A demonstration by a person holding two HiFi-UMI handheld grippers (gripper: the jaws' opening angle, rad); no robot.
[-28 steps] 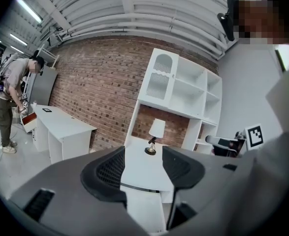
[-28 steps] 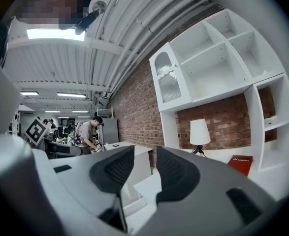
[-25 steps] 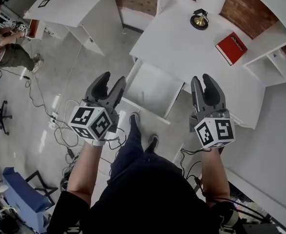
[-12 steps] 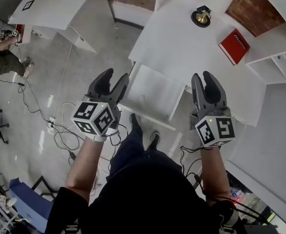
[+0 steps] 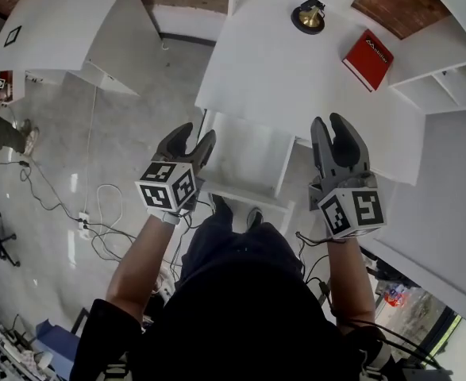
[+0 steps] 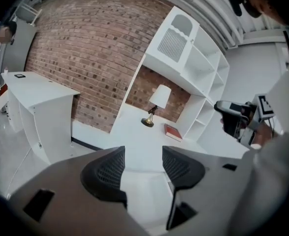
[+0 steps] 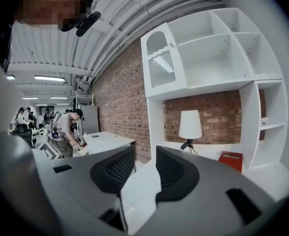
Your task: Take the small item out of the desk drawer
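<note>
The white desk (image 5: 296, 86) has its drawer (image 5: 244, 161) pulled out toward me; what shows of the inside is bare white, and I see no small item in it. My left gripper (image 5: 194, 140) hovers just left of the drawer's front corner, open with nothing between its fingers. My right gripper (image 5: 333, 125) is held above the desk's front edge, to the right of the drawer, also open and empty. In the left gripper view the open left gripper (image 6: 143, 161) frames the desk top (image 6: 134, 132). The right gripper view shows the right gripper (image 7: 145, 168) open on nothing.
A small lamp (image 5: 308, 16) and a red book (image 5: 367, 48) sit on the desk's far side. White shelving (image 7: 208, 48) rises behind and to the right. A second white desk (image 5: 50, 22) stands at left, with cables on the floor (image 5: 98, 213). People (image 7: 65, 127) work far left.
The head view has swung toward the desk, so the drawer now lies straight ahead. My left gripper has shifted right, closer to the drawer. The right gripper keeps its place; both stay open.
</note>
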